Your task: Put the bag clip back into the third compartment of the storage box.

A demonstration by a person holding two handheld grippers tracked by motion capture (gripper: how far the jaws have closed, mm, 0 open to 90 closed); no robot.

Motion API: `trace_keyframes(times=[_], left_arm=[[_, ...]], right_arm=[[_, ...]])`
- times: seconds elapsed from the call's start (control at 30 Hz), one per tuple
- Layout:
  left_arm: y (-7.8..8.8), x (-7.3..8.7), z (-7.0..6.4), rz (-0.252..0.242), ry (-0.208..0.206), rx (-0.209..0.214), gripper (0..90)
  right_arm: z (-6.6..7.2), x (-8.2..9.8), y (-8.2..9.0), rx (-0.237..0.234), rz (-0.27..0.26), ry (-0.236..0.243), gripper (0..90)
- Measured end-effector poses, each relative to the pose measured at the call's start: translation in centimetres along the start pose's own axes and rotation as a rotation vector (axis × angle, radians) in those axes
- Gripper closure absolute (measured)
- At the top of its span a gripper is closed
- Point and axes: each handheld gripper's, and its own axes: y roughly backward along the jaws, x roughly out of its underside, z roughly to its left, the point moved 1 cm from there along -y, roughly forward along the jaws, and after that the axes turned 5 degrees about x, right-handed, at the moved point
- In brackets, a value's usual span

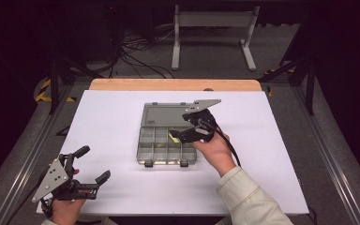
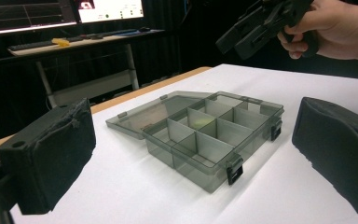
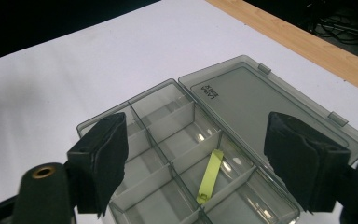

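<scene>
Smoky grey clear plastic makes up the organiser box [image 1: 168,140], which sits near the middle of the white table [image 1: 103,126] with its lid [image 1: 165,115] folded flat on the far side; the two black latches [image 1: 164,163] face the person; dividers split the tray into small compartments; a thin yellow-green strip [image 3: 210,176] lies slantwise in one compartment of the row next to the lid, loose on the bottom, touched by neither pad. The right hand-held gripper [image 1: 178,136] hangs over the right part of the box, held in a hand [image 1: 214,149] with a pale sleeve; its jaws stand apart with nothing clamped, and in the right gripper view the strip shows in the gap between the pads [image 3: 103,158], well below them. The left hand-held gripper [image 1: 93,164] rests low near the table's front left corner, well apart from the box; its jaws stand wide apart and hold nothing, and in the left gripper view the box shows between its pads [image 2: 51,158].
</scene>
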Motion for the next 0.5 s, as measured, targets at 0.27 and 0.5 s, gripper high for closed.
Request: trace_keyframes(times=[0.27,0.5], left_arm=[[0.0,0.0,0.0,0.000,-0.003,0.000,0.1],[0.0,0.0,0.0,0.005,-0.003,0.002,0.2]], right_arm=[[0.4,-0.2,1.8,0.001,-0.011,0.019,17.9],[0.6,0.1,3.5,0.014,-0.030,0.023,15.4]])
